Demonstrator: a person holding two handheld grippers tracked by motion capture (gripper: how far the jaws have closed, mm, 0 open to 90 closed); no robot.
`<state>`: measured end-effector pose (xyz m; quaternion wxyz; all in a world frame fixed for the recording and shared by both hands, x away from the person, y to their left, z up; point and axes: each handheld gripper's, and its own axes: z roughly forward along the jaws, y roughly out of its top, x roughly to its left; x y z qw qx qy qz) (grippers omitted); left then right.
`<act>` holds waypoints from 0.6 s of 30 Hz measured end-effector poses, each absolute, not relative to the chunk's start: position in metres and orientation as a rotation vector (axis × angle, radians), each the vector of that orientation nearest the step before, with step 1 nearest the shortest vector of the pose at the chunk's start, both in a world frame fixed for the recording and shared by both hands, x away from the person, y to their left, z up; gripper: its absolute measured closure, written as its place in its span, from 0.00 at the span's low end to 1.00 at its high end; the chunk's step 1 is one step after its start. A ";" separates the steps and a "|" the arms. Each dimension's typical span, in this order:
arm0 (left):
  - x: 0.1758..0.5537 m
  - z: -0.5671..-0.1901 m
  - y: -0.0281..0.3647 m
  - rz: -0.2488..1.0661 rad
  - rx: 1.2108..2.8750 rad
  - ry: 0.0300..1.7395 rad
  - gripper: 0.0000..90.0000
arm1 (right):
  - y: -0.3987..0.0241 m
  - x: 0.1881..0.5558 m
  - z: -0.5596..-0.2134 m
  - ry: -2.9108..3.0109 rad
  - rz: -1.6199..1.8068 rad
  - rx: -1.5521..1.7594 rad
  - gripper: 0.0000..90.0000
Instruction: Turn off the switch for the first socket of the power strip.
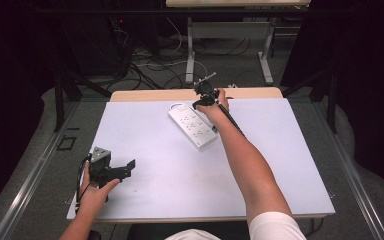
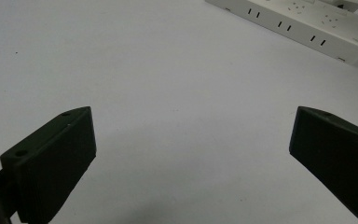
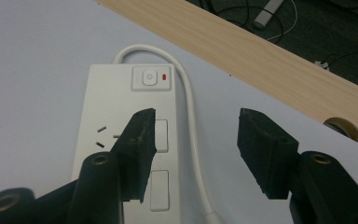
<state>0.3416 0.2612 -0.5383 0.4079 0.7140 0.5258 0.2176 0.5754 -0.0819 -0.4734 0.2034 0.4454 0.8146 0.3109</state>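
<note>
The white power strip [image 1: 193, 125] lay flat on the table [image 1: 280, 165] toward its far edge, sockets up, its smooth plastic cord [image 3: 192, 121] curling round the switch end. The right tongs [image 1: 203, 98] hovered over that end, jaws wide and empty, apparently lined up on the cord beside the strip. The left tongs [image 1: 121, 169] waited well short of the strip, matte black jaws wide, holding nothing.
</note>
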 end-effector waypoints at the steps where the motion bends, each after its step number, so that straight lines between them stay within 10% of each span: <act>1: 0.342 -0.538 0.261 0.548 1.800 1.326 0.00 | -0.082 0.575 -0.473 2.273 0.868 1.243 0.53; 18: 0.341 -0.539 0.261 0.548 1.795 1.328 0.00 | -0.083 0.585 -0.490 2.291 0.892 1.350 0.69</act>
